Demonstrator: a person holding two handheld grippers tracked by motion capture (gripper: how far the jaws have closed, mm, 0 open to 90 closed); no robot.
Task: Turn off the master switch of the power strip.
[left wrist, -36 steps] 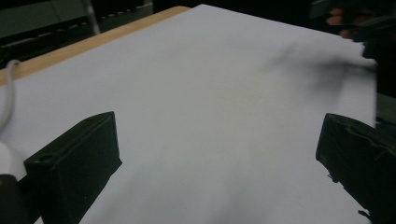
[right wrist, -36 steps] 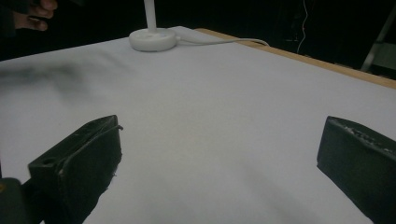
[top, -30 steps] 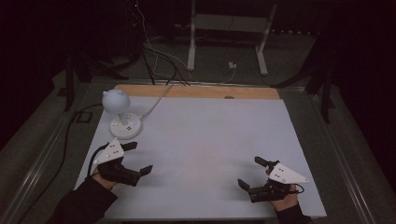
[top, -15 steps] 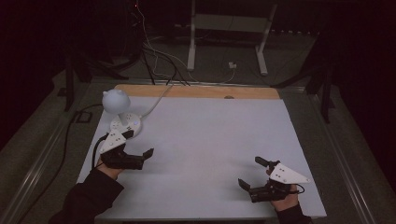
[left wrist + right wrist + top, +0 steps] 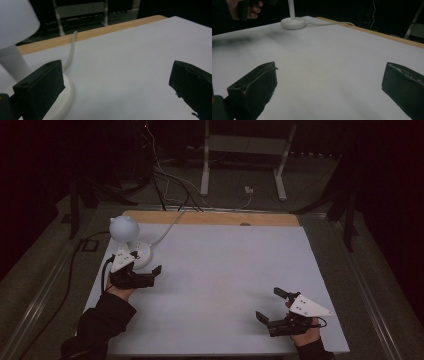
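Beside left claw (image 5: 150, 270), white round-shaded lamp (image 5: 125, 235)

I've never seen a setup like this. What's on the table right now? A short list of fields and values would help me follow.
Setting: dim room, white table with a wooden far edge
Lamp: small white lamp with a round shade and disc base, at the far left corner, not lit
Cord: white cord runs from the base off the far edge
Left gripper: jaws open, right beside the lamp base, holding nothing
Right gripper: jaws open, near the right front of the table, holding nothing
Other items on the table: none seen
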